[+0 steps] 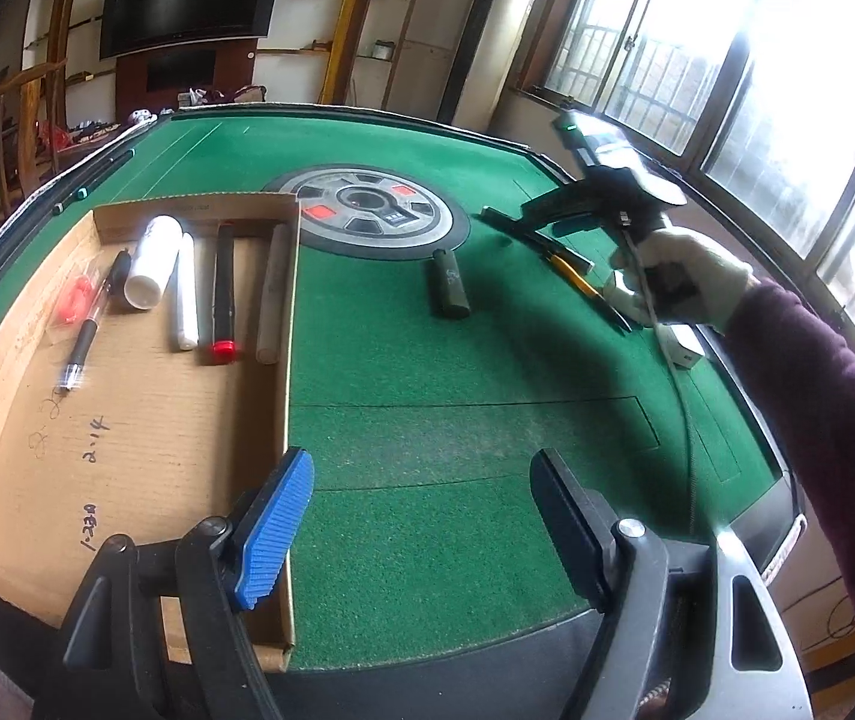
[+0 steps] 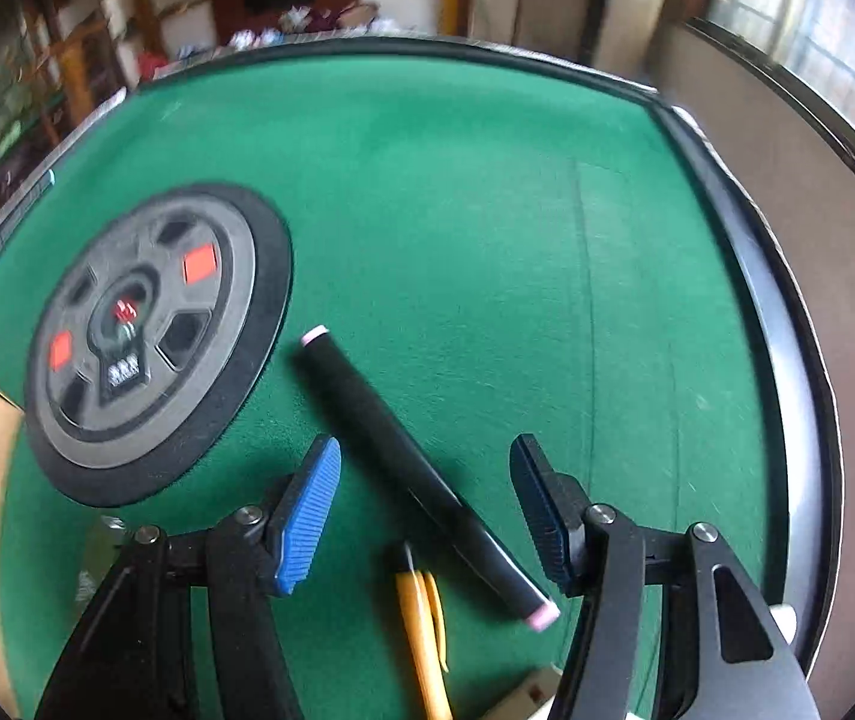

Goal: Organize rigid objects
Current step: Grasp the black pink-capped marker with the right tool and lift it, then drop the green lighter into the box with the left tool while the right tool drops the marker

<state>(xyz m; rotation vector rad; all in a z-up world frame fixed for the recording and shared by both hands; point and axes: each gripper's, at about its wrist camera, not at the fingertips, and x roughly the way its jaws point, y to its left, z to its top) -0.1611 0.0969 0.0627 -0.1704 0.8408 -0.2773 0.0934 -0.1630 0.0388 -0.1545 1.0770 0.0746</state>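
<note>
A black marker (image 2: 421,474) with pale pink ends lies slanted on the green felt table (image 2: 487,228), to the right of the round grey dial (image 2: 151,348) set into the table's middle. Seen from the right wrist camera, the marker passes between the two fingers of the right gripper (image 2: 427,510). The fingers are spread to either side of it and neither pad touches it. An orange pen (image 2: 424,630) lies just beside the marker's near end, partly under the gripper.

From the left wrist camera, the left gripper (image 1: 421,516) hovers with its fingers spread wide and nothing between them. Its blue left pad sits over the near right corner of an open cardboard box (image 1: 127,420), which lies to the left of the dial. Inside the box, at the far end, several things lie side by side: a clear pen with a black grip (image 1: 94,318), a wide white tube (image 1: 151,261), a thin white stick (image 1: 187,294), a black marker with a red cap (image 1: 224,294) and a tan rod (image 1: 274,294). A small red item in clear wrapping (image 1: 76,300) lies at the far left, just beside the pen.

On the felt just right of the dial lies a short dark green cylinder (image 1: 450,285). Further right, a hand in a white glove (image 1: 685,282) with a dark purple sleeve (image 1: 817,396) holds the right gripper tilted down over the marker and orange pen. A small white block (image 1: 684,351) sits near the table's right edge.
</note>
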